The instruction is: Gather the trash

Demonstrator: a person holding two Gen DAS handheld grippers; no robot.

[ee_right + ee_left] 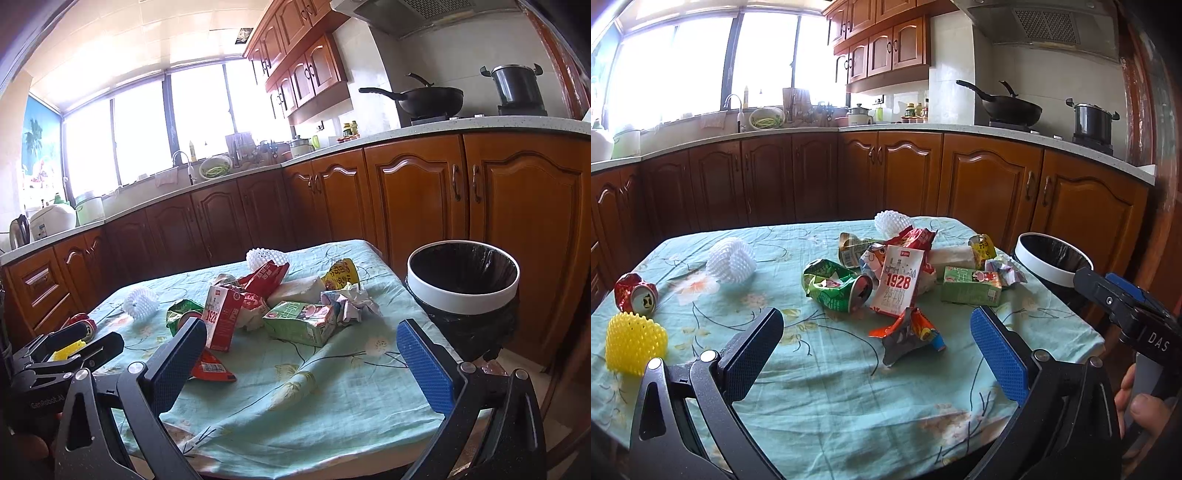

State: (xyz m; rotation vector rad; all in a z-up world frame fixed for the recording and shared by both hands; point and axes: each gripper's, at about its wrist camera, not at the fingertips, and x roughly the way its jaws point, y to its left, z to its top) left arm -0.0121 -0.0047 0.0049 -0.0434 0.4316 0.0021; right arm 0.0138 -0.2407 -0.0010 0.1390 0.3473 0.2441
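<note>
A heap of trash lies on the table: a red-white "1928" milk carton [897, 282] [221, 317], a crushed green can [836, 284], a green drink box [971, 291] [299, 321], a red wrapper [910, 334] [212, 367], crumpled paper [349, 302], and a crushed red can [635, 295]. A white-rimmed bin with a black liner [463, 278] [1051, 264] stands off the table's right edge. My left gripper [877, 345] is open and empty, above the near table, short of the wrapper. My right gripper [301, 354] is open and empty, in front of the green box.
The table [831, 387] has a teal floral cloth. White foam nets [731, 260] [892, 221] and a yellow one [635, 341] lie on it. Brown kitchen cabinets [406, 199] and a counter with a wok [1008, 105] stand behind.
</note>
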